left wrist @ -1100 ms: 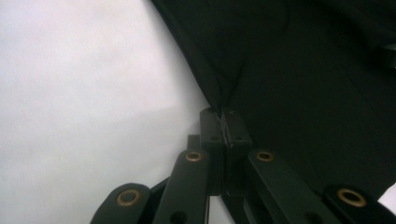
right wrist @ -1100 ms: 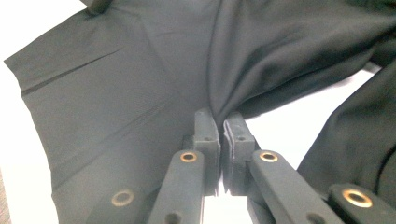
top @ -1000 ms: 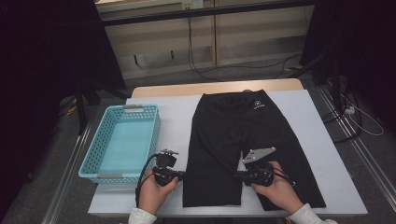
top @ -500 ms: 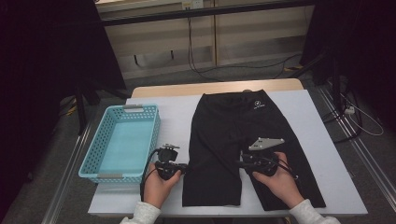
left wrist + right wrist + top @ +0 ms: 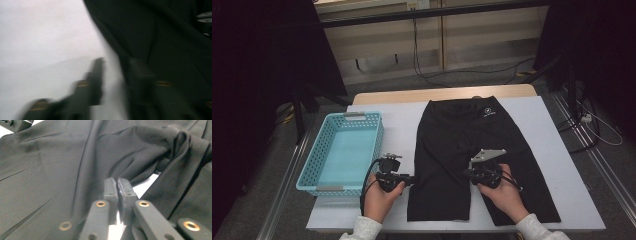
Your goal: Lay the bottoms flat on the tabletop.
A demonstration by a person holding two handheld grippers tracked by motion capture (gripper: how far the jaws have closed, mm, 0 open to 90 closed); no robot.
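At the table's near edge, the left gripper (image 5: 412, 179), jaws just parted, straddles the outer hem of black shorts (image 5: 462, 135) lying flat, the right gripper (image 5: 468, 173) has pinched shut at the inseam, a blue basket (image 5: 343, 150) beyond.

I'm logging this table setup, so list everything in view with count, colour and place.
Black fabric shorts: one, black with a small white logo near the waistband, laid flat mid-table, legs toward the person.
Light blue plastic mesh basket: one, light blue, at the table's left edge.
White table: one, white top with a wooden far edge.
Cables: several, dark, on the grey floor beyond the table.
Left gripper: one, black, at the shorts' left edge, jaws just opening and apart.
Right gripper: one, black, on the shorts' inner leg edge, jaws just closed together.
Hands: two, behind the grippers.
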